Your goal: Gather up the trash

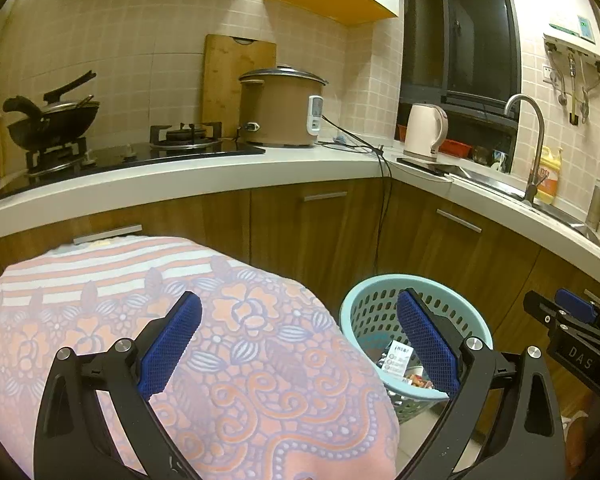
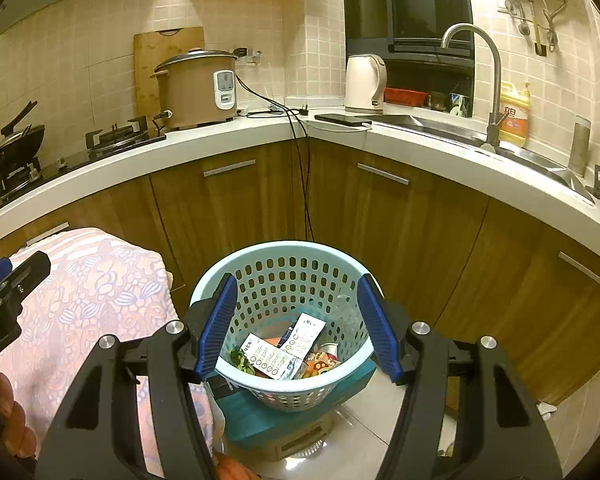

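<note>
A light blue perforated basket (image 2: 300, 276) stands on a teal box on the floor and holds several pieces of trash (image 2: 284, 354), among them white printed packets. My right gripper (image 2: 298, 320) is open and empty, just above the basket's near rim. My left gripper (image 1: 300, 340) is open and empty over a table with a pink floral cloth (image 1: 228, 344). The basket also shows in the left wrist view (image 1: 364, 300), to the right of the table. The right gripper shows at the right edge of the left wrist view (image 1: 568, 316).
A white L-shaped counter (image 2: 260, 136) over brown cabinets runs behind. On it stand a rice cooker (image 2: 198, 88), a kettle (image 2: 366, 84), a phone (image 2: 342, 120), a gas hob with a wok (image 1: 48, 124), and a sink with a tap (image 2: 496, 80). A cable (image 2: 304, 184) hangs down the cabinet corner.
</note>
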Motion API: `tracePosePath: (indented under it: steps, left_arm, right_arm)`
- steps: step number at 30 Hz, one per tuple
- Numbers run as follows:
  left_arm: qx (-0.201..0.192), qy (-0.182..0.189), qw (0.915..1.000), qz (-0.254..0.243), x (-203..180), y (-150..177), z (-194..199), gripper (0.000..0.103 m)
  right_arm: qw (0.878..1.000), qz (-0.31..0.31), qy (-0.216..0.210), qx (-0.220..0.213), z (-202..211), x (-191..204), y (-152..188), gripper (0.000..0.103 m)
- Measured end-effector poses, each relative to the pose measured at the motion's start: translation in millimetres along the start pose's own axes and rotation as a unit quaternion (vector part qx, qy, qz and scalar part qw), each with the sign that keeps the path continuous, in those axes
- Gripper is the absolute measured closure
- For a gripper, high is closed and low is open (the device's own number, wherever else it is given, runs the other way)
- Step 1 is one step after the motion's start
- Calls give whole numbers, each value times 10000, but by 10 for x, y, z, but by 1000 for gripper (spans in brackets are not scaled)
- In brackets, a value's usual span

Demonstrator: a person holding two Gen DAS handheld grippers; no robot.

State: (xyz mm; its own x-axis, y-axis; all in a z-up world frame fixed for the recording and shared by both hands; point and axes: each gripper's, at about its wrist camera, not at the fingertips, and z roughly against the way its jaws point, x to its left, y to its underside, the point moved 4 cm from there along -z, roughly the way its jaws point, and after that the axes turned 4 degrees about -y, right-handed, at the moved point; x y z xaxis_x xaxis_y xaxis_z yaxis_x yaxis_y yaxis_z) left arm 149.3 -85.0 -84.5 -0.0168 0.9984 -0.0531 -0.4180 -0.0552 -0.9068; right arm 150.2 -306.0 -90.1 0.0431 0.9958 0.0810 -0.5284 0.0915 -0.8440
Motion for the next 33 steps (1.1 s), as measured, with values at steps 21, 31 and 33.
tracePosePath:
  steps: [21, 31, 33]
  left_arm:
    - [33, 24, 10000, -50, -2, 5, -11, 8]
    - [35, 3, 10000, -56, -13, 7, -6, 8]
    - [34, 0, 10000, -62, -12, 7, -6, 8]
  right_arm:
    - [10000, 15, -87, 38, -12, 30, 13, 44]
    - [9999, 20, -130, 73, -38, 31, 28, 44]
    - [9999, 14, -145, 77, -48, 28, 30, 44]
